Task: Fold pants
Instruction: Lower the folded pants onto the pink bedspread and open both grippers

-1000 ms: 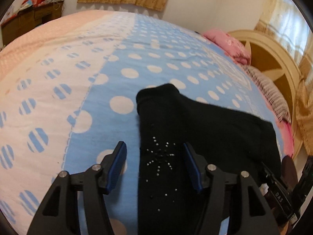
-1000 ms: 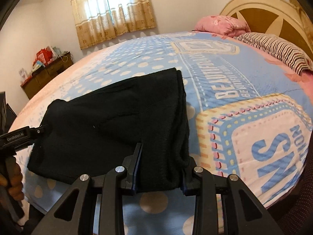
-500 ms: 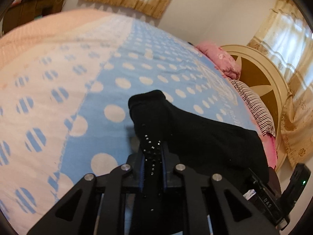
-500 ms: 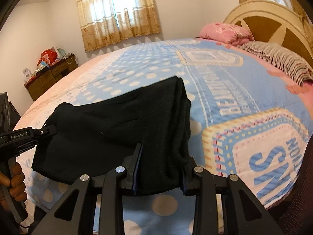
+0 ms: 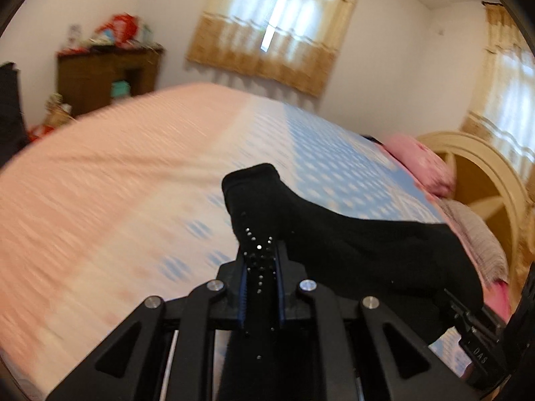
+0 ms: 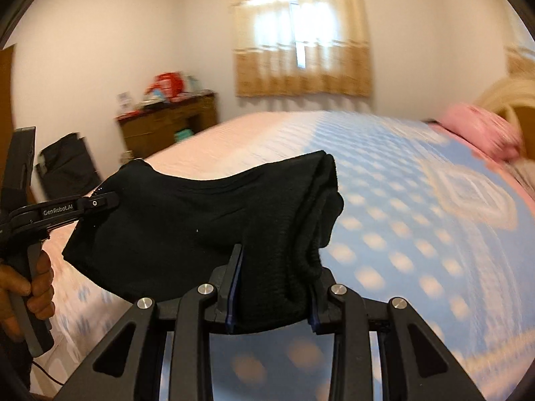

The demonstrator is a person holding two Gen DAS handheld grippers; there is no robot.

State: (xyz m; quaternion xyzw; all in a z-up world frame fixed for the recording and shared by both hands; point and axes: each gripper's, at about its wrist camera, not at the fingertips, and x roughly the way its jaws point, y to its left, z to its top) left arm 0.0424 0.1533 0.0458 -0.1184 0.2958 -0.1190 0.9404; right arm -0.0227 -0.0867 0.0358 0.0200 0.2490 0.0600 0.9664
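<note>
The left claw (image 5: 261, 279) has just snapped shut on the soft black pants (image 5: 334, 234). The right claw (image 6: 272, 295) grips their thick rolled edge. Both have lifted the pants off the spotty blue and pink bed (image 6: 401, 200), ready to fold. Only the right view shows a hand (image 6: 25, 287).

Right gripper (image 6: 272, 287) fingers clamp thick black pants (image 6: 207, 220); left gripper (image 6: 100, 202) apparently pinching far corner, above bed (image 6: 418, 234)

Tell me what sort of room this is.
A home bedroom, most likely: a bed with a dotted blue and pink cover, a pink pillow at its head, a curtained window and a wooden cabinet by the wall.
</note>
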